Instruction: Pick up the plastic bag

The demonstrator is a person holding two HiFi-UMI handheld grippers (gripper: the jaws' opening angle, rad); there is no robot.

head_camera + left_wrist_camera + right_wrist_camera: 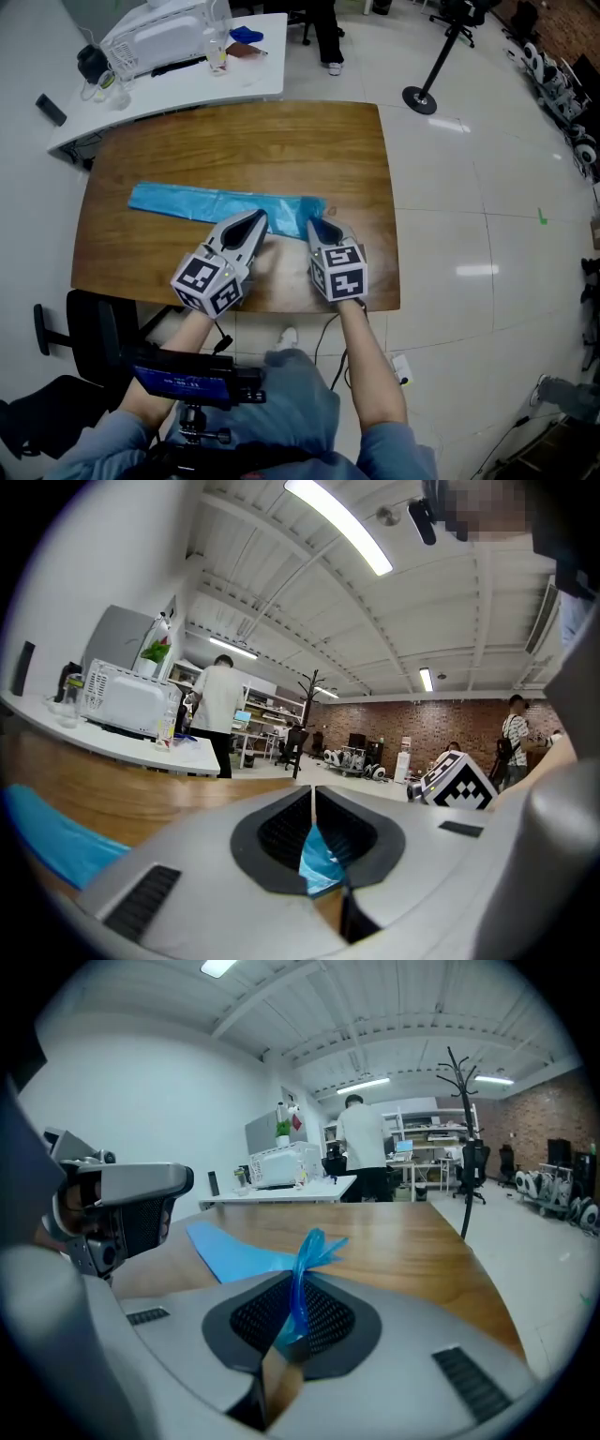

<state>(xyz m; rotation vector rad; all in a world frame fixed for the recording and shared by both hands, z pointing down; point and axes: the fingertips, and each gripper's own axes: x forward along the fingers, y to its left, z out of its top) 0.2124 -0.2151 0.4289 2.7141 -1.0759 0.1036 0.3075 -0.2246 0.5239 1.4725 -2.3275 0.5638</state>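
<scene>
Left gripper [257,219] and right gripper [315,226] each pinch the plastic bag [202,202] (right's hold seemingly slack); the rest lies left of both.

Floor [469,187]: pale glossy tiles, right of the right claw [317,225]
Surface [234,141]: brown wood, under that claw
Desk [187,89]: white, beyond the claw, bearing a microwave [127,703]
Wall [441,724]: red brick, far ahead
Ceiling [281,621]: white, with strip lights [337,522]

The blue plastic bag [206,203] is lying flat as a long strip across the middle of the frame; its right end is bunching upward, crumpled.
</scene>
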